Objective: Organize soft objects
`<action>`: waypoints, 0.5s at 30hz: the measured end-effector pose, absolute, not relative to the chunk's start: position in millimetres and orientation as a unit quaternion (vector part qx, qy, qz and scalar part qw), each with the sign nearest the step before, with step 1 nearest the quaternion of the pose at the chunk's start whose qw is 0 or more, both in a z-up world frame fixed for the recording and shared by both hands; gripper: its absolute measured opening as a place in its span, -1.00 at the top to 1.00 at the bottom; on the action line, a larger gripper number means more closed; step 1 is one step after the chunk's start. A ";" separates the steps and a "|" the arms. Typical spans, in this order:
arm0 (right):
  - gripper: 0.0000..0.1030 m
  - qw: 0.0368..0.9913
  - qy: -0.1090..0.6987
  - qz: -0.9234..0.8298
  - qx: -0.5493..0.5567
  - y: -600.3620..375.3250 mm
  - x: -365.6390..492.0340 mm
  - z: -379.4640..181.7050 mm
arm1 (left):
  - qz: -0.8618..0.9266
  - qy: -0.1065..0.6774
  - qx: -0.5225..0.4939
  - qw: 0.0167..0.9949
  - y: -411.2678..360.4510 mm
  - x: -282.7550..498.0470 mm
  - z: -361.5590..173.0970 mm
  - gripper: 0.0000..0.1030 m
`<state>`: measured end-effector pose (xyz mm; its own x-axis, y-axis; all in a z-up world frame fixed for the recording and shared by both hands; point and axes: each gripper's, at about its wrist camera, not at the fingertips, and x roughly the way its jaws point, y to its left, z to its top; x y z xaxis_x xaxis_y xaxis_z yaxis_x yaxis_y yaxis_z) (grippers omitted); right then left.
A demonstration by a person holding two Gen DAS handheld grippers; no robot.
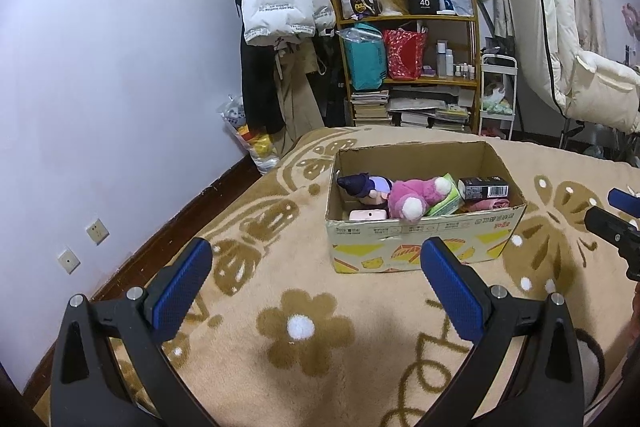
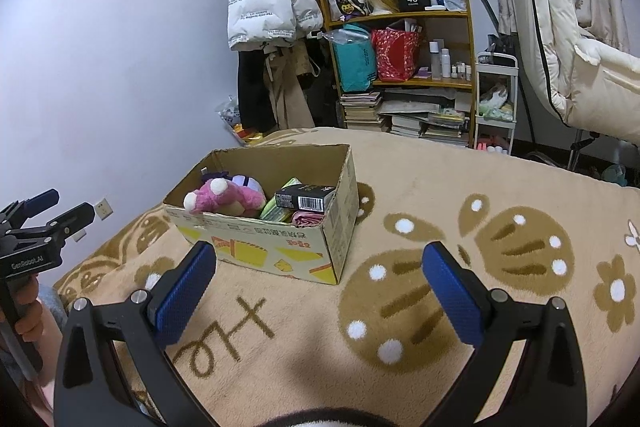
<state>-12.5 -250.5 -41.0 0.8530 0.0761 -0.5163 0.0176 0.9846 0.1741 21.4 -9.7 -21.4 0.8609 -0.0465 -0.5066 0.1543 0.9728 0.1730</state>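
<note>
Cardboard box (image 1: 424, 235) holding pink plush (image 1: 412, 197), both tools spread

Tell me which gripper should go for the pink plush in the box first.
Left, probably. In the left wrist view the pink plush sits almost straight ahead of the open left gripper, at the cardboard box's near wall. The right gripper, also open, sees it off to its left.

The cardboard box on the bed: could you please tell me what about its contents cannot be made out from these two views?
- Box floor: hidden in both views by the cardboard box's near wall and piled items.
- Purple doll: lower body covered by the pink plush; in the right wrist view mostly behind it.
- Pink cloth: only a fold shows above the rim.
- Black carton: print too small to read.
- Pale pink item: cut off by the wall, identity unclear.
</note>
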 end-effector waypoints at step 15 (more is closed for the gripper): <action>-1.00 0.961 0.264 0.008 0.088 -250.5 -15.4 -39.9 | -0.050 0.266 0.098 0.958 -8.5 23.6 -22.3 -1.00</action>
<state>-15.4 -250.5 -39.9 0.8608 0.0624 -0.5052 0.0300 0.9845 0.1727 23.6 -8.5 -22.3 0.8533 -0.0432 -0.5197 0.1479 0.9757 0.1618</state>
